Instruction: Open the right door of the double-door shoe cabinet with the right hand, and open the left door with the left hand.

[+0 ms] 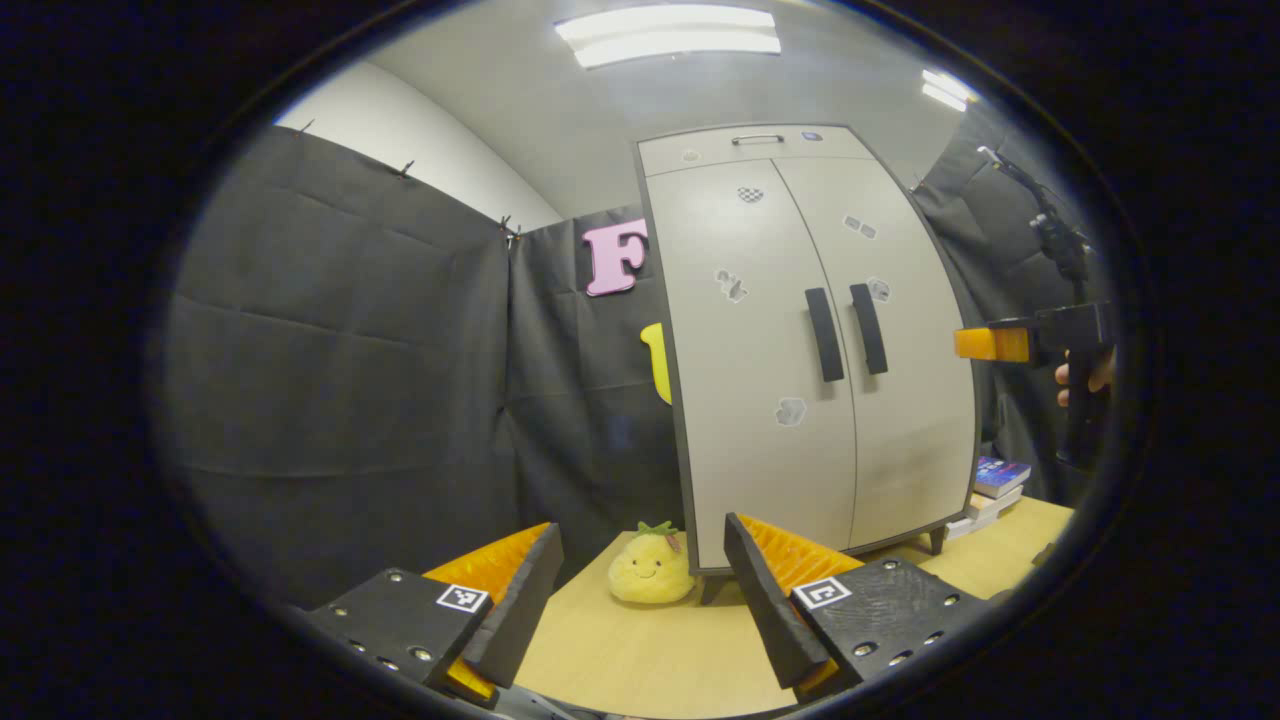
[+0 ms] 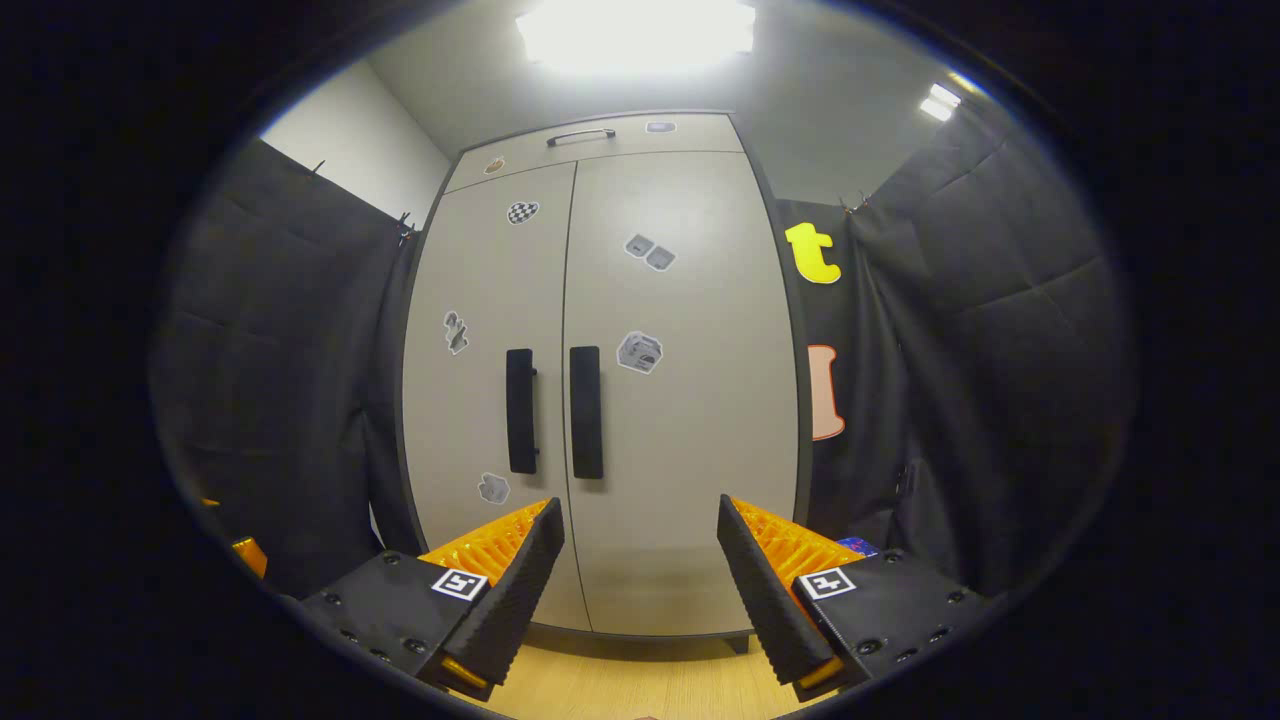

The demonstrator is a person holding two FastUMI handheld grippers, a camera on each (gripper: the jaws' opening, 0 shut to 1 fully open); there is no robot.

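While both doors [image 2: 600, 400] sit shut, each hand-held gripper [image 2: 640, 570] [image 1: 640, 580] gapes, well apart.

Plush toy [image 1: 651, 567] left of cabinet [image 1: 800, 350]
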